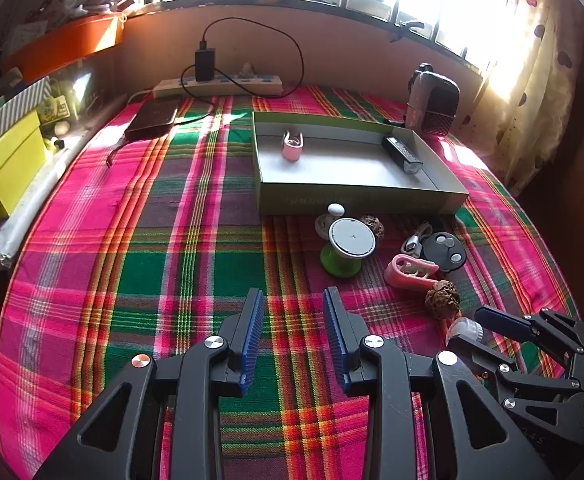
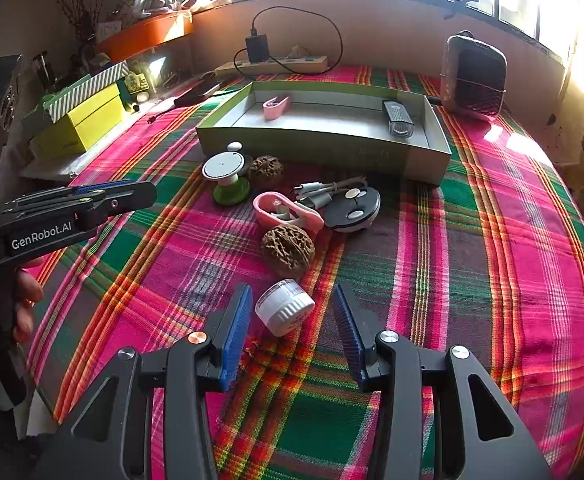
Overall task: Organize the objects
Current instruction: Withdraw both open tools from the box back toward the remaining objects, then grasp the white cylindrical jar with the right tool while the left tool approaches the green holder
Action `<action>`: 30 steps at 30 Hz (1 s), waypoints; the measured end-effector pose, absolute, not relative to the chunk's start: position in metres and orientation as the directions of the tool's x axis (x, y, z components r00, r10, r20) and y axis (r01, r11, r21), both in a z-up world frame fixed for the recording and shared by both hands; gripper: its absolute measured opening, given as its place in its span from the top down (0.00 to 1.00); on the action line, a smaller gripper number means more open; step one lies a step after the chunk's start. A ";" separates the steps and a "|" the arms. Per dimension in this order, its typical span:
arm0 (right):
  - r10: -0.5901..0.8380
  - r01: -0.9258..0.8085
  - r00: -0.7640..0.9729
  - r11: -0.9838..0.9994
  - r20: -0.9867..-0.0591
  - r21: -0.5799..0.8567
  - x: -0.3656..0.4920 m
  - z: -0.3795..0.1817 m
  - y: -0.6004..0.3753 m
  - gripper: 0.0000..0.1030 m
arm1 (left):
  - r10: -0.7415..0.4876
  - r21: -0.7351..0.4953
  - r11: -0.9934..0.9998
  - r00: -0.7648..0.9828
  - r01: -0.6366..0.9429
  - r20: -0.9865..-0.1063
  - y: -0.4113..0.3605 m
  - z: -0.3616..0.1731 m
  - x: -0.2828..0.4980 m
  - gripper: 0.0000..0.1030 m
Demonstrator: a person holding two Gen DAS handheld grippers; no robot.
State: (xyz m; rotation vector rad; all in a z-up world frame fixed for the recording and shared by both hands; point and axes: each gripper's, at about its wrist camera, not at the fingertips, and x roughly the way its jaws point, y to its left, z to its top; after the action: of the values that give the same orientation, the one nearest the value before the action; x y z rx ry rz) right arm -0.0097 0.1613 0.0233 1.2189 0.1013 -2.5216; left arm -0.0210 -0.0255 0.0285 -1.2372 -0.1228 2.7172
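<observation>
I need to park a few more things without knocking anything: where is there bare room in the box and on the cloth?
The box floor is bare between the pink clip at its left end and the black light at its right. The plaid cloth left of the green stand is open too. It is crowded just before the box's front wall.

From my left wrist view, my right gripper (image 1: 488, 332) hides most of the small white jar (image 1: 466, 330). The lettering on the green tray's wall (image 1: 320, 201) is too faint to read. My hand (image 2: 24, 308) is cut off at the right wrist view's edge.
</observation>
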 end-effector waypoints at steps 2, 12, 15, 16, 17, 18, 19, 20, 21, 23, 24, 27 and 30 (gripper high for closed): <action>-0.264 0.321 -0.572 -0.943 -0.777 0.085 -0.010 0.021 0.162 0.58 | 0.174 -0.137 -0.985 -0.647 -0.108 -0.742 -0.025 0.028 -0.020 0.72; -0.214 0.272 -0.584 -0.960 -0.783 0.060 -0.011 0.017 0.167 0.58 | 0.187 -0.141 -0.982 -0.635 -0.123 -0.749 -0.023 0.024 -0.023 0.72; -0.195 0.264 -0.587 -0.964 -0.786 0.042 -0.010 0.016 0.169 0.58 | 0.195 -0.146 -0.981 -0.632 -0.129 -0.750 -0.022 0.024 -0.025 0.72; -0.194 0.264 -0.585 -0.964 -0.787 0.041 -0.010 0.015 0.169 0.58 | 0.196 -0.147 -0.981 -0.632 -0.129 -0.750 -0.021 0.023 -0.026 0.72; -0.191 0.261 -0.585 -0.965 -0.788 0.040 -0.011 0.015 0.170 0.58 | 0.198 -0.149 -0.980 -0.631 -0.130 -0.750 -0.021 0.023 -0.026 0.72; -0.189 0.258 -0.585 -0.965 -0.789 0.040 -0.011 0.014 0.170 0.58 | 0.198 -0.149 -0.980 -0.630 -0.131 -0.751 -0.020 0.023 -0.026 0.72; -0.191 0.259 -0.585 -0.965 -0.788 0.042 -0.012 0.014 0.170 0.58 | 0.199 -0.149 -0.980 -0.628 -0.132 -0.752 -0.020 0.022 -0.027 0.72; -0.191 0.262 -0.587 -0.964 -0.787 0.039 -0.012 0.014 0.169 0.58 | 0.200 -0.149 -0.980 -0.626 -0.133 -0.754 -0.019 0.022 -0.027 0.72; -0.190 0.265 -0.587 -0.964 -0.787 0.035 -0.012 0.014 0.168 0.58 | 0.200 -0.149 -0.980 -0.625 -0.134 -0.755 -0.019 0.021 -0.027 0.72; -0.186 0.269 -0.590 -0.963 -0.786 0.027 -0.012 0.014 0.166 0.58 | 0.203 -0.151 -0.979 -0.622 -0.136 -0.756 -0.019 0.020 -0.028 0.72; -0.186 0.267 -0.591 -0.963 -0.785 0.026 -0.012 0.014 0.166 0.58 | 0.204 -0.153 -0.979 -0.622 -0.136 -0.756 -0.019 0.020 -0.029 0.72; -0.195 0.271 -0.591 -0.962 -0.783 0.035 -0.012 0.014 0.167 0.65 | 0.215 -0.163 -0.977 -0.622 -0.141 -0.753 -0.019 0.020 -0.029 0.72; -0.200 0.279 -0.589 -0.960 -0.783 0.035 -0.012 0.014 0.166 0.69 | 0.224 -0.171 -0.975 -0.620 -0.145 -0.752 -0.019 0.020 -0.032 0.72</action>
State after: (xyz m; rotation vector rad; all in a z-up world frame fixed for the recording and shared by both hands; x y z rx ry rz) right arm -0.0120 0.1665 0.0144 1.2542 0.1319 -2.5799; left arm -0.0320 -0.0187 0.0201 -1.2495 -0.1378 2.6532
